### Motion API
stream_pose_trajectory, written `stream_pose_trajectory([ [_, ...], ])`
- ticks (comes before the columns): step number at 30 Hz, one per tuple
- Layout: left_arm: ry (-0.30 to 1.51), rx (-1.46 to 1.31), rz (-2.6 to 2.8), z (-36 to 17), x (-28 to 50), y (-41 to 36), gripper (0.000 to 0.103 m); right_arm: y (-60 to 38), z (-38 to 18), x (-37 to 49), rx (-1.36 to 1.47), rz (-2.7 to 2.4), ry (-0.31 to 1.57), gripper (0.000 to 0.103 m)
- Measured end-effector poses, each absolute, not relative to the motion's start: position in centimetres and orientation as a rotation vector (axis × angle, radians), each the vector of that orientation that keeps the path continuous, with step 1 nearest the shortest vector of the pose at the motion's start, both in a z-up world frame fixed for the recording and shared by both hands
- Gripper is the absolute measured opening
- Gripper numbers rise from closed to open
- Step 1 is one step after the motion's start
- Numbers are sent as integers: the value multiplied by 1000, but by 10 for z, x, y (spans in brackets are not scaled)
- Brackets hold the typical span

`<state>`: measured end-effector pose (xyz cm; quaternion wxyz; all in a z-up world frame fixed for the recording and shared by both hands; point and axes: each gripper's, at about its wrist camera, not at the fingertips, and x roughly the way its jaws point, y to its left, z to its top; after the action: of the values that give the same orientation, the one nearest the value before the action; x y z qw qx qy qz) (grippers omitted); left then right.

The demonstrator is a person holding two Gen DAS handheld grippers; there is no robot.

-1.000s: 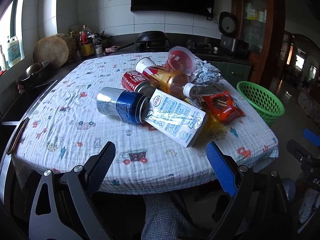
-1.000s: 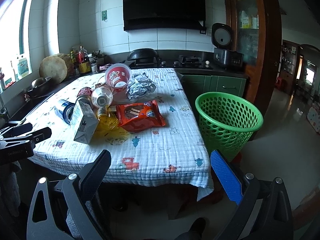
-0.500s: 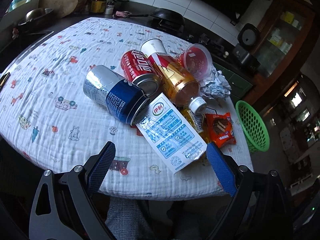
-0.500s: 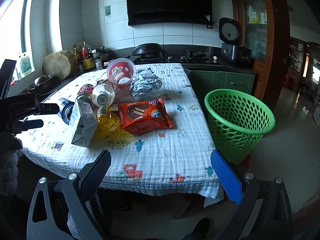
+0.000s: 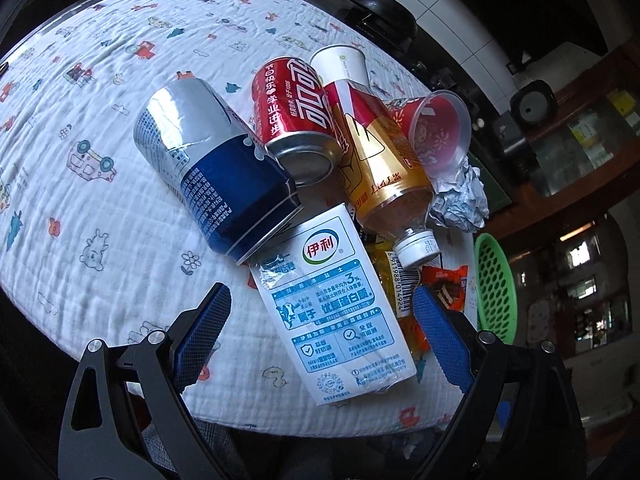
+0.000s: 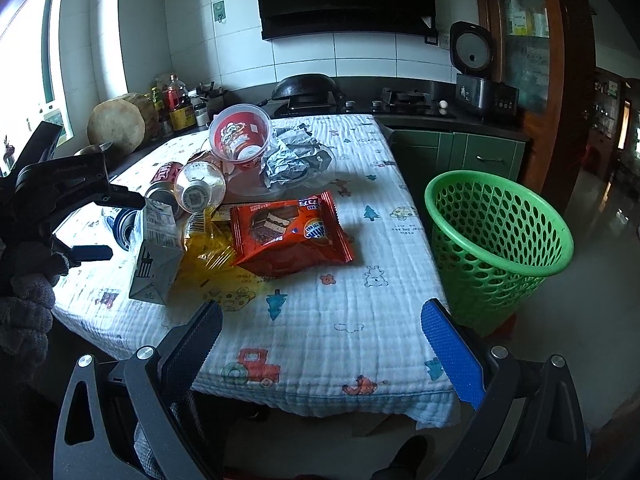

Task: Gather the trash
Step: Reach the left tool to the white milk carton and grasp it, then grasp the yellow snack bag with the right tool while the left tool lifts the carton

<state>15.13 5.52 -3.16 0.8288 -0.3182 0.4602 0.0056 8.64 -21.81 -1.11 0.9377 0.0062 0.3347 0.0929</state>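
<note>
A pile of trash lies on the cloth-covered table (image 5: 80,184): a white milk carton (image 5: 340,316), a blue and silver can (image 5: 216,172), a red cola can (image 5: 296,112), a tea bottle (image 5: 376,164), a red plastic cup (image 5: 432,132), crumpled foil (image 5: 460,200) and a red snack wrapper (image 6: 292,232). My left gripper (image 5: 320,328) is open, its jaws on either side of the milk carton, just above it. My right gripper (image 6: 324,336) is open and empty over the table's near edge. A green basket (image 6: 500,240) stands on the floor right of the table.
A kitchen counter with a wok (image 6: 308,84), a stove, bottles (image 6: 176,104) and a rice cooker (image 6: 476,76) runs behind the table. A yellow wrapper (image 6: 208,248) lies beside the carton. The left gripper and gloved hand show at the left of the right wrist view (image 6: 60,200).
My left gripper has moved forward and down over the pile until its jaws straddle the milk carton. My right gripper has moved slightly closer to the table.
</note>
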Motion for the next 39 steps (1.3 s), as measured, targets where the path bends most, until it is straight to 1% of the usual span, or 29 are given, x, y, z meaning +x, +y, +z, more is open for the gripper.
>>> stream_pose_trajectory([
  [9, 1049, -711, -9, -49, 172, 40, 91, -215, -15, 99, 2, 207, 699, 97],
  [16, 1071, -728, -22, -58, 179, 33, 90, -214, -15, 106, -4, 208, 708, 96],
  [18, 1080, -742, -40, -62, 180, 32, 82, -213, -15, 106, -7, 211, 709, 96],
  [19, 1087, -753, -52, -64, 181, 31, 75, -212, -15, 107, -9, 212, 709, 96],
  [20, 1089, -763, -60, -67, 181, 32, 73, -212, -15, 107, -11, 213, 710, 96],
  [24, 1077, -755, -79, -67, 180, 28, 72, -210, -12, 109, -20, 222, 710, 96],
  [29, 1048, -691, -130, -54, 165, 25, 72, -203, -6, 113, -22, 257, 711, 95],
  [31, 1029, -660, -153, -46, 158, 27, 72, -199, -4, 116, -15, 280, 718, 92],
  [32, 1017, -638, -158, -41, 155, 29, 72, -197, -3, 118, -14, 294, 721, 85],
  [38, 935, -541, -171, -13, 140, 47, 72, -172, 1, 130, -2, 394, 739, 78],
  [39, 925, -532, -171, -9, 139, 50, 72, -167, 0, 132, 6, 413, 745, 75],
])
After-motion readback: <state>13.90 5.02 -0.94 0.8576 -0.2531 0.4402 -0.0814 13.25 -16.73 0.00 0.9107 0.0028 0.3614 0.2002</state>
